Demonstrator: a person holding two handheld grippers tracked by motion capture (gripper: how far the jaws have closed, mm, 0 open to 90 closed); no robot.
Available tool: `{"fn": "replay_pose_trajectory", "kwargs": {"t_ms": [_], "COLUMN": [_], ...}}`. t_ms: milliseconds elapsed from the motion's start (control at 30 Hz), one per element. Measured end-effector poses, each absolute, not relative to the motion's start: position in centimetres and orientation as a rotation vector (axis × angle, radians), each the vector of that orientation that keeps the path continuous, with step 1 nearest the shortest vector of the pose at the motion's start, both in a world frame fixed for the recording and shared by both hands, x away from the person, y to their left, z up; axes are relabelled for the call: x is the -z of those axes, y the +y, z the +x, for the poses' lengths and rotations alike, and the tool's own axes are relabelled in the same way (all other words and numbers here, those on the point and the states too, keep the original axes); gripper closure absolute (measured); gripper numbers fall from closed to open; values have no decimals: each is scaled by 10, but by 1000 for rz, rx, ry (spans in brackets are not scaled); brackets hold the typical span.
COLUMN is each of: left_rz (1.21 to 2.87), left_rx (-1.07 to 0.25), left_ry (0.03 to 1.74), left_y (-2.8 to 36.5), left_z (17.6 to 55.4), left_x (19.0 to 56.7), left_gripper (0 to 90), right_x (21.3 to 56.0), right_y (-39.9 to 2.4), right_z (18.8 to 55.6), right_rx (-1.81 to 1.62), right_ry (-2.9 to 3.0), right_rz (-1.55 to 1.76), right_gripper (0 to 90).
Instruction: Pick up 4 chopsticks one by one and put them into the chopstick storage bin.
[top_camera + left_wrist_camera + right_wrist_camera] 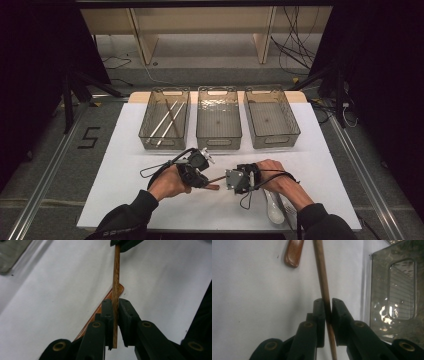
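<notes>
White surface [130,150] carries three baskets; above its near part both the left gripper [115,305] and the right gripper [327,305] clamp one wooden chopstick [115,277], held between them.

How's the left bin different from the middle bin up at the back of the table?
The left bin holds long thin sticks, two pale and one dark; the middle bin holds no sticks, just a small dark speck on its floor. Both are clear smoky plastic, rectangular, with cut-out handles, standing upright side by side.
</notes>
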State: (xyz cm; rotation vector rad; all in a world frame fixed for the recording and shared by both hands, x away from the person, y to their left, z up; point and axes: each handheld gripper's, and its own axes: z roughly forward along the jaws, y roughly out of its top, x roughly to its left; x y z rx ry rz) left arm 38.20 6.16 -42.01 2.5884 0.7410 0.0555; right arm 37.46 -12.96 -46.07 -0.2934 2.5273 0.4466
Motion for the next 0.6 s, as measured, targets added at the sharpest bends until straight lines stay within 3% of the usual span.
{"fn": "replay_pose_trajectory", "kwargs": {"t_ms": [167, 333, 600], "left_rz": [2535, 2499, 2392], "left_rx": [-74, -122, -176], "left_ry": [770, 773, 794], "left_y": [65, 66, 79], "left_z": [384, 384, 382], "left_x": [415, 405, 384], "left_gripper": [727, 541, 385], "right_x": [459, 452, 441], "right_y": [-128, -130, -132], "right_z": [374, 375, 377], "right_rx": [-435, -465, -480], "right_ry": [2492, 2473, 2465], "right_rz": [-339, -324, -292], "right_gripper": [858, 860, 860]}}
